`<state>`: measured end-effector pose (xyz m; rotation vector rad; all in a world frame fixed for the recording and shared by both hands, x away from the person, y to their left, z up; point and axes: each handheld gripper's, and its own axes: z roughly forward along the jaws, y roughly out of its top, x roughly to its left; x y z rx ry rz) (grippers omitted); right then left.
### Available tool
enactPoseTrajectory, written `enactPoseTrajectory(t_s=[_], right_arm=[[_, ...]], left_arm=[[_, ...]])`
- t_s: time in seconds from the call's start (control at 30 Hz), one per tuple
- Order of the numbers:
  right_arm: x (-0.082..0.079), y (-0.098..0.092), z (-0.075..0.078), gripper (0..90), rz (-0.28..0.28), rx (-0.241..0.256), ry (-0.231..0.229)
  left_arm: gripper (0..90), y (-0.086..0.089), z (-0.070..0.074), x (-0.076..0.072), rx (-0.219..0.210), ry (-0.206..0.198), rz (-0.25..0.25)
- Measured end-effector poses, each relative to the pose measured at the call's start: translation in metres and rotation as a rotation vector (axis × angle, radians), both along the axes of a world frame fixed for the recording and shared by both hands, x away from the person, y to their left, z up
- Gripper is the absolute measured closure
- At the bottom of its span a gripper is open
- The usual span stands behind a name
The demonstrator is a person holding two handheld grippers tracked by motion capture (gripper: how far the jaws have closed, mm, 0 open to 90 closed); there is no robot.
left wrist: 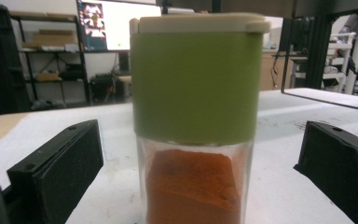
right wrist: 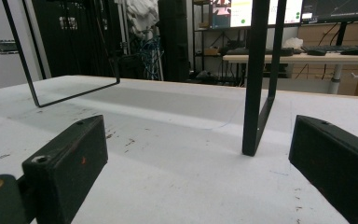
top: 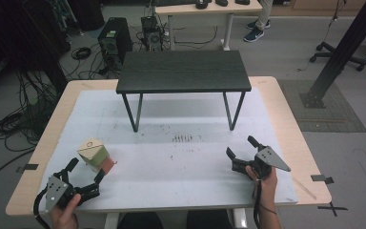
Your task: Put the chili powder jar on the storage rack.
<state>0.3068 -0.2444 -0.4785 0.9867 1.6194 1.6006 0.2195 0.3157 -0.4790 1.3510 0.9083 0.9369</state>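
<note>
A spice jar (top: 95,155) with a green sleeve, a cream lid and orange-red powder stands upright on the white mat at the front left. In the left gripper view the jar (left wrist: 196,116) rises between the two black jaws with clear gaps on both sides. My left gripper (top: 86,171) is open just in front of the jar, not touching it. My right gripper (top: 241,148) is open at the front right, with nothing between its jaws. In the right gripper view my right gripper (right wrist: 205,168) faces the small table's right front leg (right wrist: 257,84).
A small black table (top: 183,71) on thin metal legs stands on the white mat (top: 181,162) at the back centre. Dark scuff marks (top: 182,138) lie in front of it. Beyond the tabletop are computer towers, cables, a desk and a person's legs.
</note>
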Motion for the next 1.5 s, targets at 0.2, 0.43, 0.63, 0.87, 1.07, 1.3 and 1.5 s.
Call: enactPoseTrajectory(t_s=[0.2, 0.43, 0.63, 0.87, 1.07, 1.3, 1.5], right_arm=[[0.0, 0.0, 0.0, 4.3, -0.001, -0.001, 0.0], [0.0, 0.0, 0.0, 4.4, -0.002, -0.003, -0.001], [0.0, 0.0, 0.0, 4.4, -0.003, -0.007, -0.001], [0.0, 0.001, 0.0, 4.4, -0.004, -0.009, -0.002], [0.0, 0.001, 0.0, 4.4, -0.004, -0.01, -0.002], [0.0, 0.001, 0.0, 4.5, -0.003, -0.01, 0.0], [0.0, 0.001, 0.0, 4.5, -0.002, -0.011, 0.002]], left_arm=[[0.2, 0.001, 0.0, 0.009, 0.009, 0.007, -0.031], [0.2, 0.001, 0.0, 0.018, 0.012, 0.012, -0.066], [0.2, 0.0, 0.0, 0.023, 0.008, 0.008, -0.069], [0.2, -0.001, 0.0, 0.026, 0.007, 0.003, -0.064], [0.3, -0.003, 0.0, 0.03, 0.006, 0.001, -0.063], [0.3, -0.005, 0.0, 0.033, 0.006, -0.002, -0.048], [0.3, -0.007, 0.0, 0.036, 0.006, 0.001, -0.044]])
